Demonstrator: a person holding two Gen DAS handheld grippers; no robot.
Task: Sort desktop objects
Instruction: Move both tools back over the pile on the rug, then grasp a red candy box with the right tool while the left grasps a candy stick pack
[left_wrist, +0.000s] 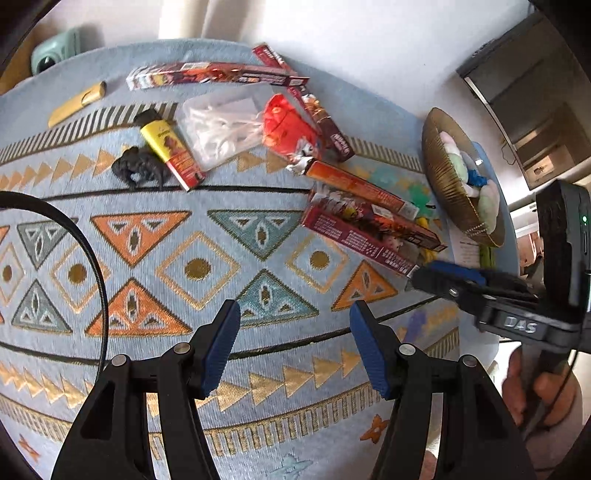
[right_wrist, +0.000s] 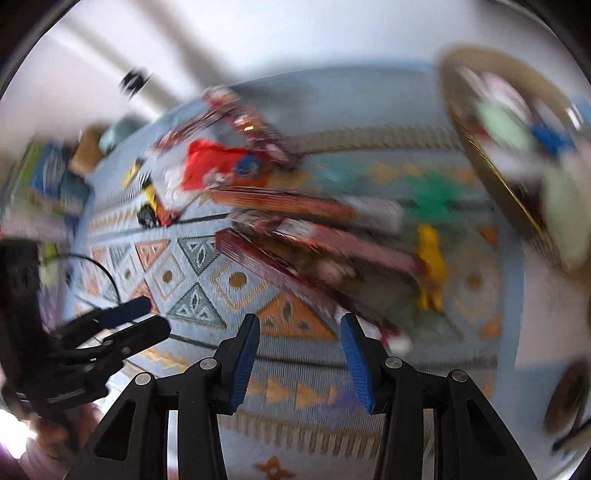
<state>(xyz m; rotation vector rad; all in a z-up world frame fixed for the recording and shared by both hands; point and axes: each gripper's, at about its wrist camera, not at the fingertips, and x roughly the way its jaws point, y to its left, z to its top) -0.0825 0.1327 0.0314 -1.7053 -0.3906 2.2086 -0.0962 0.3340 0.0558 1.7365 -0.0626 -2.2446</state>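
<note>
My left gripper hangs open over the patterned blue cloth, nothing between its blue pads. Beyond it lie a black toy animal, a yellow and red tube, a clear bag of white sticks, a red packet and several long dark red boxes. My right gripper also stands open and empty, above the cloth near the corner of a dark red box; it shows in the left wrist view at the right. A yellow toy figure lies past the boxes.
A gold bowl holding pastel soft items sits at the right end of the cloth. A yellow stick-like case and a mint green device lie at the far left. A black cable arcs over the left side. The right wrist view is motion-blurred.
</note>
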